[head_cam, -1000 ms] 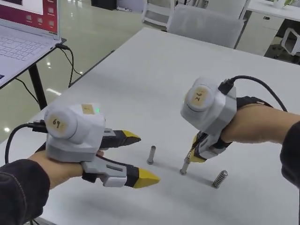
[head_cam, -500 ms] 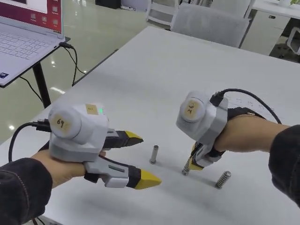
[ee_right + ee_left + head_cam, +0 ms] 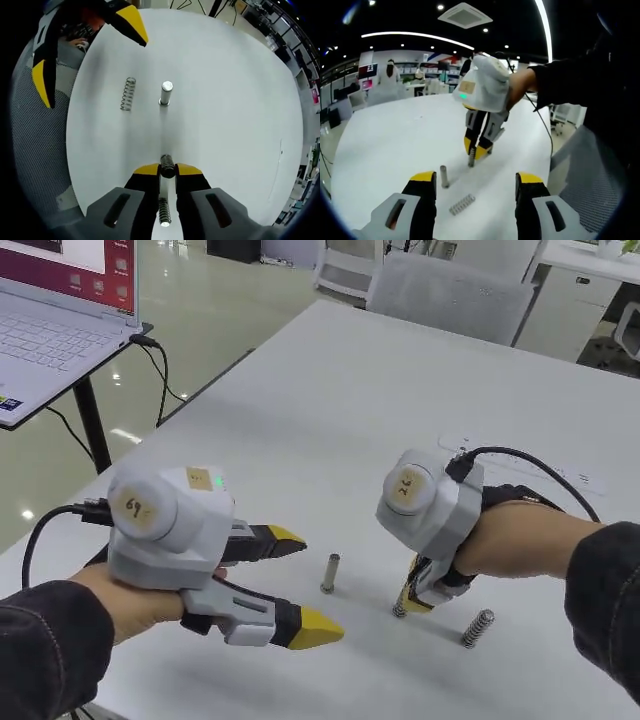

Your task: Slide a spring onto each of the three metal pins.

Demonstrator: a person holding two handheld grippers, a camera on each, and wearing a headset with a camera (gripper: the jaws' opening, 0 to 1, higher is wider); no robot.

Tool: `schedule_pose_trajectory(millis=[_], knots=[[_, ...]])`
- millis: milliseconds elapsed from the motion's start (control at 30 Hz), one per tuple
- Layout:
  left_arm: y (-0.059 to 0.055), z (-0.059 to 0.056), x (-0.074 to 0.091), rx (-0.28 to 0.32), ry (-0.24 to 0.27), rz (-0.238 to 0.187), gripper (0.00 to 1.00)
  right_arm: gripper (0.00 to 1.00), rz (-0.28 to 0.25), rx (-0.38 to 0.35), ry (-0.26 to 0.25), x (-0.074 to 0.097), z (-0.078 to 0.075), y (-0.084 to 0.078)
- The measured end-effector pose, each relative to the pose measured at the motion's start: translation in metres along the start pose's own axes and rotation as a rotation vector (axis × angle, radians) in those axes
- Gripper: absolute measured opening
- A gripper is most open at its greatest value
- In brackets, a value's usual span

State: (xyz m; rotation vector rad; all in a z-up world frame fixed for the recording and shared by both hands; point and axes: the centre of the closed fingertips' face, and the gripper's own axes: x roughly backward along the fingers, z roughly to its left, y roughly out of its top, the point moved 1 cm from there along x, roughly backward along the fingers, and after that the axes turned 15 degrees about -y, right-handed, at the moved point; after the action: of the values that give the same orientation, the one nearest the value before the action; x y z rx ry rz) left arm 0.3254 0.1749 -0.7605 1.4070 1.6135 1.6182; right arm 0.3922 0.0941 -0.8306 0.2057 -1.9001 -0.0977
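- The right gripper has been brought down along its pin since the earlier frames; where a length of bare shaft was showing under the tips, only the foot at the table is now seen.
- In the right gripper view, its jaws are clenched on the spring, with coils already threaded over the pin behind the tips.
- This pin is therefore judged nearly sleeved; release is judged the next step.
- The left gripper is held spread and empty, beside the bare pin; no shift relative to it is noted.
- A loose spring lies flat near the left jaws, just beside the bare pin, and is judged meant for it.
- A coiled piece near the right gripper appears to be a pin already sleeved; this cannot be confirmed.
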Motion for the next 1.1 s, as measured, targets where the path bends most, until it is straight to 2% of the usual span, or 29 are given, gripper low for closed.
schedule_pose_trajectory(millis=[167,367,567,733,900,1100], knots=[[0.0,0.0,0.001,0.002,0.003,0.001,0.59,0.13,-0.01,0.0,-0.002,0.003,0.0,-0.001],[-0.002,-0.001,0.0,-0.001,-0.001,0.011,0.59,0.15,-0.036,-0.005,-0.017,0.014,-0.003,0.003],[-0.004,-0.002,0.0,-0.006,-0.007,0.021,0.59,0.19,-0.09,-0.008,-0.05,0.031,-0.006,0.014],[-0.006,-0.003,0.001,-0.002,-0.009,0.021,0.59,0.19,-0.128,-0.019,-0.055,0.042,-0.004,0.025],[-0.009,-0.007,0.003,0.003,-0.014,0.025,0.58,0.18,-0.165,-0.025,-0.042,0.048,0.006,0.038],[-0.018,-0.011,0.012,0.031,-0.004,0.01,0.58,0.17,-0.193,-0.012,0.01,0.044,0.031,0.055]])
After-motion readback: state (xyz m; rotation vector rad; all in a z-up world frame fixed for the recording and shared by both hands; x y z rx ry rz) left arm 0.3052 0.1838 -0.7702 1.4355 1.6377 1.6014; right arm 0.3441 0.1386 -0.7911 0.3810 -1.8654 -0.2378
